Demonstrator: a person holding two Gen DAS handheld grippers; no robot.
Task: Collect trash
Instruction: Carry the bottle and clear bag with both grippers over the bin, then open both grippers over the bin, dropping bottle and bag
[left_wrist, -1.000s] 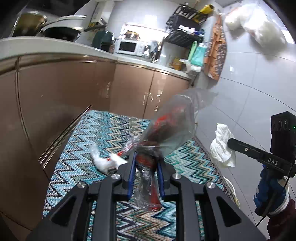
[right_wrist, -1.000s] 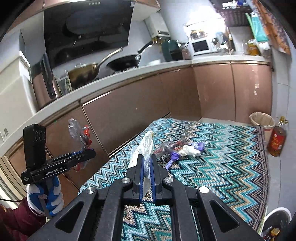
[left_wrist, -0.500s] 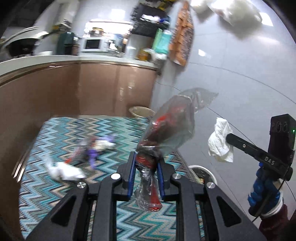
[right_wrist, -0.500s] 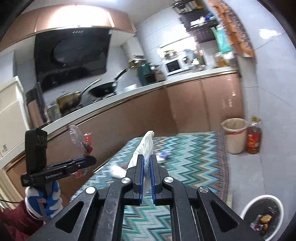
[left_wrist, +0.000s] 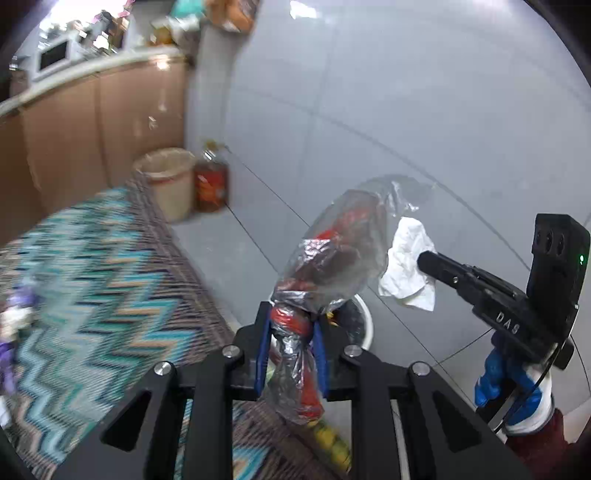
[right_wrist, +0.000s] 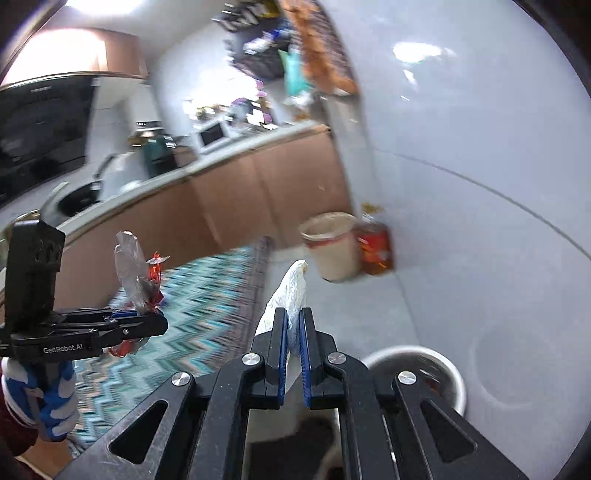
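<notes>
My left gripper (left_wrist: 291, 325) is shut on a clear plastic wrapper with red print (left_wrist: 332, 254), held up in the air; it also shows in the right wrist view (right_wrist: 135, 273). My right gripper (right_wrist: 294, 325) is shut on a crumpled white tissue (right_wrist: 293, 291), which also shows in the left wrist view (left_wrist: 406, 273). A white trash bin (right_wrist: 417, 365) with rubbish inside stands on the floor just below and right of the right gripper; in the left wrist view its rim (left_wrist: 364, 321) peeks out behind the left gripper.
A zigzag rug (left_wrist: 96, 280) covers the floor at left, with blurred litter (left_wrist: 11, 321) on it. A beige bin (left_wrist: 166, 181) and an oil bottle (left_wrist: 210, 184) stand by the brown cabinets (left_wrist: 92, 125). A tiled wall (left_wrist: 406, 110) is at right.
Both grippers have swung right, away from the rug and cabinets, toward the wall and the white bin. Each still holds its piece of trash.
</notes>
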